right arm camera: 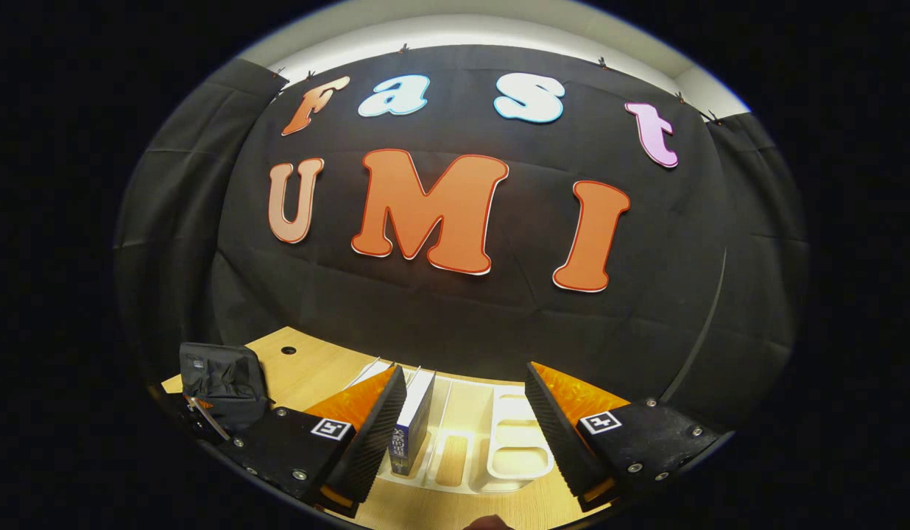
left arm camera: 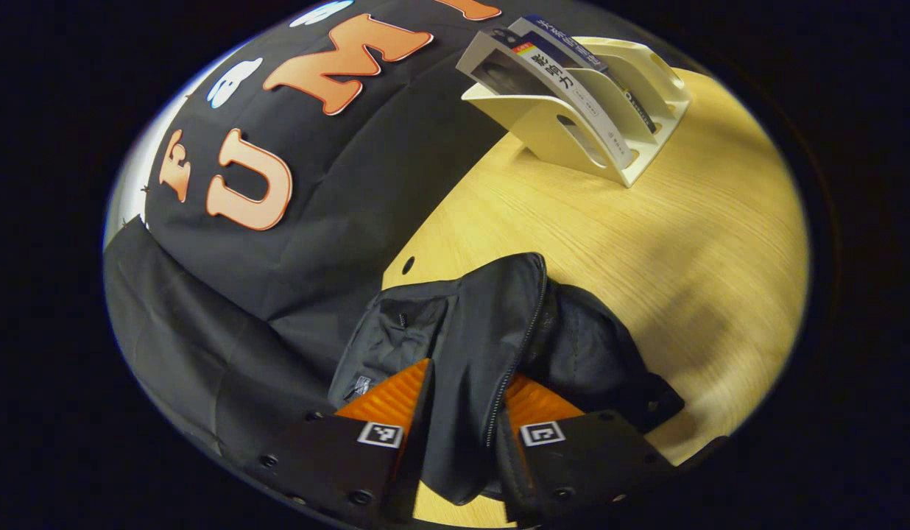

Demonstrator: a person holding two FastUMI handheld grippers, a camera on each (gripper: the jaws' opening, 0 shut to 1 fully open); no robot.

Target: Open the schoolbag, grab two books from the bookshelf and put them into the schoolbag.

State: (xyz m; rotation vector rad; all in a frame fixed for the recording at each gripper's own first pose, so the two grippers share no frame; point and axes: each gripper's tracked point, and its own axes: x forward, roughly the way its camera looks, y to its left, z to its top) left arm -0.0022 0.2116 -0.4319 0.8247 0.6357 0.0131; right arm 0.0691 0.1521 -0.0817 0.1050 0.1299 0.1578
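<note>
The black schoolbag (left arm camera: 499,324) lies on the wooden table, its zipper running up the flap. My left gripper (left arm camera: 466,412) is shut on that flap, the fabric pinched between both fingers. The cream bookshelf (left arm camera: 639,125) stands at the far side with two books (left arm camera: 565,88) leaning in its slots. In the right gripper view, my right gripper (right arm camera: 466,412) hangs open just over the bookshelf (right arm camera: 514,449). A blue-spined book (right arm camera: 414,419) stands upright close beside its left finger, not gripped. The schoolbag (right arm camera: 223,383) shows farther left.
The light wooden table (left arm camera: 646,243) has a small round hole (left arm camera: 408,265) near its back edge. The black cloth wall stands right behind the bag and the shelf. Bare tabletop stretches between the bag and the bookshelf.
</note>
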